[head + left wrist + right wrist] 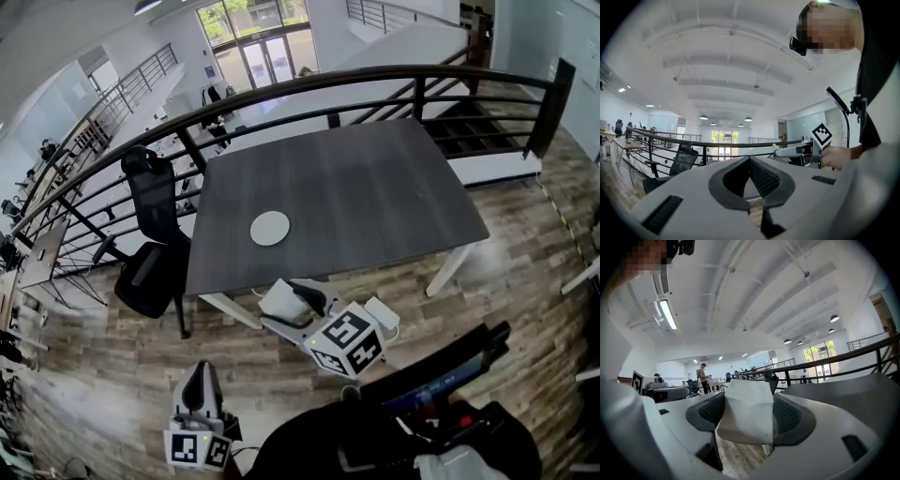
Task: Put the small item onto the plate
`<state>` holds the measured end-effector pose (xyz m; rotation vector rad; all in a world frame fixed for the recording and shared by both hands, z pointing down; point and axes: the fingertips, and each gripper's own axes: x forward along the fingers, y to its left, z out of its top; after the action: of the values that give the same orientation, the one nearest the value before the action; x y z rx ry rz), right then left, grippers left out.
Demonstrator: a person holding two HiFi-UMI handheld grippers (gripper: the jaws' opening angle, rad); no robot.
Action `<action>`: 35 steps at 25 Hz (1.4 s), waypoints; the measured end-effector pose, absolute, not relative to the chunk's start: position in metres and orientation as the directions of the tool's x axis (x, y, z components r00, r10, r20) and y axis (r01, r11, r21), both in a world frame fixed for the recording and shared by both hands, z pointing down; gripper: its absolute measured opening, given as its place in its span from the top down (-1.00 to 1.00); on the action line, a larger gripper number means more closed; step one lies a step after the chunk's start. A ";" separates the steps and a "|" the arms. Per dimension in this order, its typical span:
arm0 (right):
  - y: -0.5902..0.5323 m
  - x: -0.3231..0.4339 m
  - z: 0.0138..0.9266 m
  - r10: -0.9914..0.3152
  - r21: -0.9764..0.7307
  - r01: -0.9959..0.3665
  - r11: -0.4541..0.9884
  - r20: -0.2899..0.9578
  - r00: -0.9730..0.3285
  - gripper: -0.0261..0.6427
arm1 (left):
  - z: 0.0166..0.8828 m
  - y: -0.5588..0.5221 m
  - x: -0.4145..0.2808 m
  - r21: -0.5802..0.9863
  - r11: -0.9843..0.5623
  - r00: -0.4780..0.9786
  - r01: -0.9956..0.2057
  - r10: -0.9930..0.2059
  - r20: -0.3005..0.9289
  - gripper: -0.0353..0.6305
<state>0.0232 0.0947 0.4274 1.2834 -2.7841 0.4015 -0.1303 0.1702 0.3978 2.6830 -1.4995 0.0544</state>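
A round white plate [270, 228] lies on the dark grey table [375, 197], near its front left part. My right gripper [286, 302] hovers just off the table's front edge, shut on a small white packet [277, 299]. In the right gripper view the packet [746, 411] fills the gap between the black pads [790, 416]. My left gripper [199, 373] is lower left over the floor, apart from the table. Its jaws meet at the tips with nothing between them in the left gripper view [750, 160]. That view also shows the right gripper [794, 151] and the hand holding it [836, 157].
A black office chair [150, 253] stands at the table's left front corner. A dark metal railing [309, 89] curves behind the table. White table legs [450, 270] reach down to the wooden floor [525, 281]. People stand far off by distant desks [702, 378].
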 end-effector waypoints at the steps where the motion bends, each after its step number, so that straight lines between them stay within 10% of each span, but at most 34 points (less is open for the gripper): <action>1: 0.091 0.026 0.428 -0.737 -0.214 -0.750 0.626 0.151 -0.658 -0.05 | 0.398 0.167 -0.127 0.039 -0.518 0.519 -0.855 -0.852 0.064 0.88; 35: -0.025 0.029 0.422 -0.881 -0.168 -0.898 0.406 0.189 -0.433 -0.05 | 0.411 -0.009 -0.138 0.093 -0.734 0.740 -0.672 -0.670 0.060 0.88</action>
<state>0.0289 -0.0253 0.4223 1.6328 -2.5744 0.3767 -0.1384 -0.0090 0.4113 2.8282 -1.0947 0.0336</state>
